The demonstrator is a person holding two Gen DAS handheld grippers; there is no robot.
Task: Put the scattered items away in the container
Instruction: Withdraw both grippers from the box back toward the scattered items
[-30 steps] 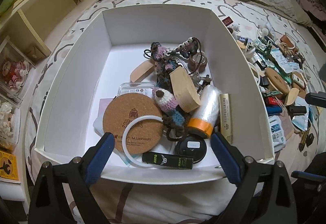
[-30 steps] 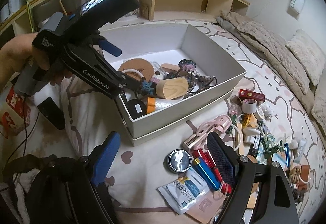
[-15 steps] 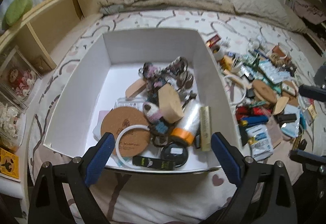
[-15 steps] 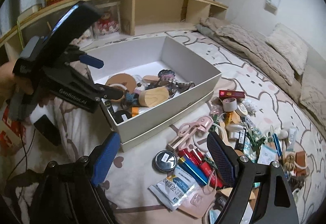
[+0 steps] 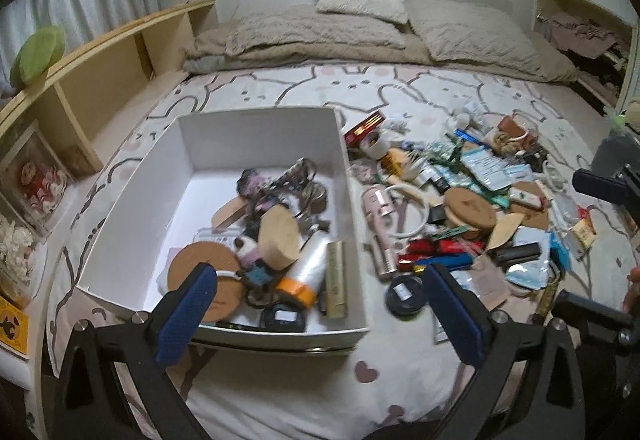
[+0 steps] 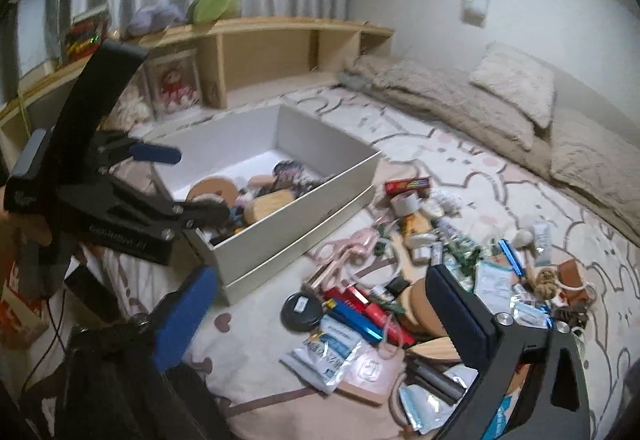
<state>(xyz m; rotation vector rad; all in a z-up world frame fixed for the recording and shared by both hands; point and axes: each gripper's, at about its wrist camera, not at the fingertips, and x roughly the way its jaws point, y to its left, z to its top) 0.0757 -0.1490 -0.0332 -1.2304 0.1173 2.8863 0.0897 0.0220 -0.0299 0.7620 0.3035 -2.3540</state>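
A white box [image 5: 264, 136] sits on the patterned bedspread and holds several items, among them a cork coaster [image 5: 200, 272], a wooden block [image 5: 278, 236] and a plastic-wrap roll [image 5: 308, 272]. The box also shows in the right wrist view [image 6: 332, 180]. A heap of scattered items [image 5: 460, 216] lies to its right, with a black round tin [image 5: 404, 294] nearest. My left gripper [image 5: 320, 304] is open and empty, high above the box's near edge. My right gripper [image 6: 320, 312] is open and empty above the black tin [image 6: 301, 310] and the heap [image 6: 420, 280].
A wooden shelf unit [image 5: 92, 80] with framed dolls runs along the left. Beige pillows and a blanket [image 5: 360, 28] lie at the head of the bed. The left gripper's body [image 6: 100, 176] fills the left of the right wrist view.
Both grippers have risen and pulled back, so the box and the heap look smaller. The left view has swung right to take in the scattered heap. Both stay open and empty.
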